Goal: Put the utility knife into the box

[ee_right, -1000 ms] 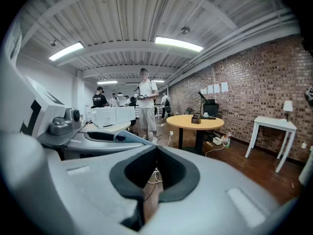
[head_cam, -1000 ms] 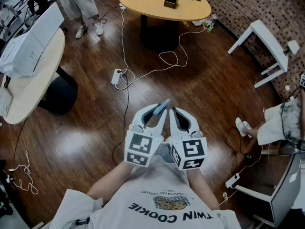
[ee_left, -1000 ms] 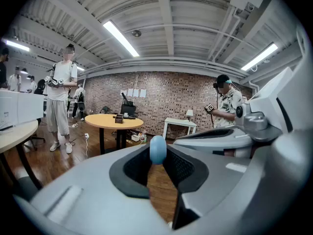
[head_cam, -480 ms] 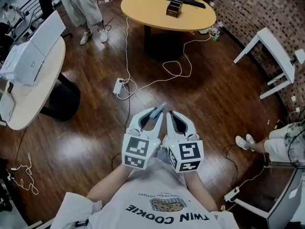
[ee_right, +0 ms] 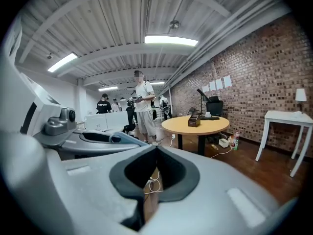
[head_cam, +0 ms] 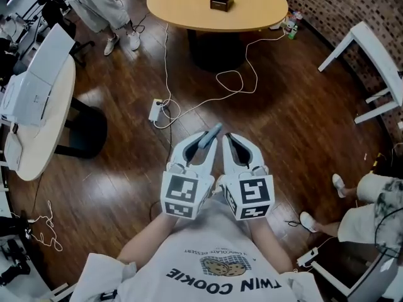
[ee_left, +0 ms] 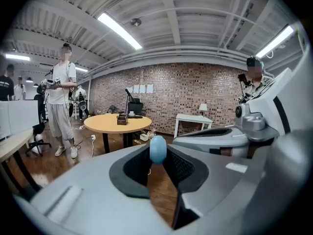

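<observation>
Left gripper [head_cam: 206, 142] clamped on knife [ee_left: 157, 149]; likely light, rigid, slick, so hold handle, not blade. Right gripper [ee_right: 155, 152] pinched together, empty.

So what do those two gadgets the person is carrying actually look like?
Both the left gripper and the right gripper are pale grey moulded plastic shells tapering to two jaws lined with black pads. Each carries a white cube printed with black square markers at its rear. The person wears a light short-sleeved T-shirt with a cookie print.

Round table [head_cam: 182, 8]; white cable [head_cam: 166, 55], power strip [head_cam: 155, 110] on wood floor [head_cam: 296, 124].
</observation>
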`<state>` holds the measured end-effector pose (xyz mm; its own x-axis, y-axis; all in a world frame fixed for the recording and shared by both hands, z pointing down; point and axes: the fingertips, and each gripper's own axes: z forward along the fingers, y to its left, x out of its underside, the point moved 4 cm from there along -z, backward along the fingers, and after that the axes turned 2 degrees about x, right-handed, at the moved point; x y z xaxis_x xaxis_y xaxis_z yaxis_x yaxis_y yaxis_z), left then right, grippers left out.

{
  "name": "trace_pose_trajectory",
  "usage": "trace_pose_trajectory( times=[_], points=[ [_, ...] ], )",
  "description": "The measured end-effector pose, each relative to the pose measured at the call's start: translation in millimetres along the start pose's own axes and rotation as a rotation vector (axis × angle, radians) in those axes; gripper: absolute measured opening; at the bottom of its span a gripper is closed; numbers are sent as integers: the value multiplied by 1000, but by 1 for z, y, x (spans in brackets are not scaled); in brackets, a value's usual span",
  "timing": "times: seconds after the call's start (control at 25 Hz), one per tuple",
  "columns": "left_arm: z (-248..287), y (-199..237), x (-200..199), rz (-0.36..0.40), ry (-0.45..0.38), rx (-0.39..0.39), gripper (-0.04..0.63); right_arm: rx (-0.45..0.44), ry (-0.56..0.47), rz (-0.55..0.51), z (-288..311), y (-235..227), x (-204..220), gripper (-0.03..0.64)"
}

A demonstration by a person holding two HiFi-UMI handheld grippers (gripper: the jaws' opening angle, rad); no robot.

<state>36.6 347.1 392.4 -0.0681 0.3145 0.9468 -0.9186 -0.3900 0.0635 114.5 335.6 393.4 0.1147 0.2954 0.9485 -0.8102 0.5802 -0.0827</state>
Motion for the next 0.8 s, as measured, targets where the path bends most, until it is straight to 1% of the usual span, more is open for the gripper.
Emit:
trace_pose_trajectory(
  times=[0.24,0.4,0.6,0.8],
  points=[
    [49,-8,-14,15,24,-23,77,-28,7,12,19,-45,-5,2],
    [77,-12,-26,55,24,-28,77,-29,-13,18,31,-72,-14,2],
    [104,-15,-36,75,27,-24,77,-24,-24,30,41,-97,-20,2],
    [128,-7,-43,87,24,-8,77,-6,-34,34,59,-112,-25,2]
  ],
)
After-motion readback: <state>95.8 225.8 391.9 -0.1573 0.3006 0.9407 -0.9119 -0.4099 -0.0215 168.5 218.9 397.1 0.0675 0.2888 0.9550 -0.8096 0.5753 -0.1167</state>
